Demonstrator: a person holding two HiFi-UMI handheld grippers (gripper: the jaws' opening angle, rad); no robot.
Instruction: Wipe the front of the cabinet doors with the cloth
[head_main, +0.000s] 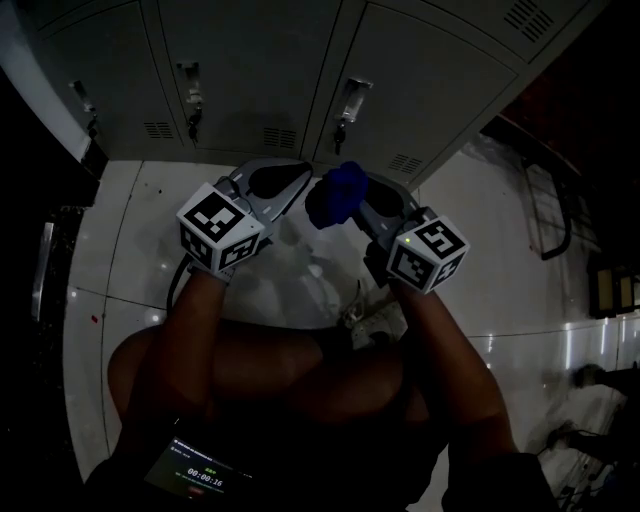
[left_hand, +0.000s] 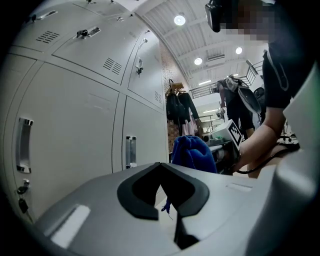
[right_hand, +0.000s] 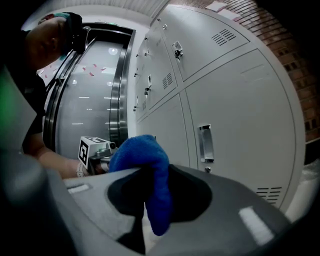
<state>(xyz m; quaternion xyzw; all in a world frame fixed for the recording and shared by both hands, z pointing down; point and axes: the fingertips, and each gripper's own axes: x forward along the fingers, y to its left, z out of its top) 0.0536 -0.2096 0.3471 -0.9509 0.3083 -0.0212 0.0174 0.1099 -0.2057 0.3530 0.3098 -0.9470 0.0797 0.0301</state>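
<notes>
**Cloth clamped in the right gripper, in front of the cabinet doors**

At the centre of the head view the right gripper (head_main: 347, 208) is clenching a blue cloth (head_main: 338, 188). The cloth is bunching up above its jaws, just below the grey cabinet doors (head_main: 240, 70) that are filling the top of the frame. In the right gripper view the cloth is folding over and hanging down between the two jaws, which are pressing on it from both sides. A door handle (right_hand: 205, 142) is showing at centre right of that view.

The left gripper (head_main: 298, 180) is sitting just left of the cloth in the head view; whether the two are touching cannot be told. In the left gripper view its jaws are meeting at the tips and gripping nothing, with only a thin blue thread (left_hand: 166, 204) dangling in the slit behind them. The cloth is rising just beyond, right of centre.

Both forearms are reaching up from the bottom of the head view over a glossy white floor (head_main: 120, 250).
</notes>
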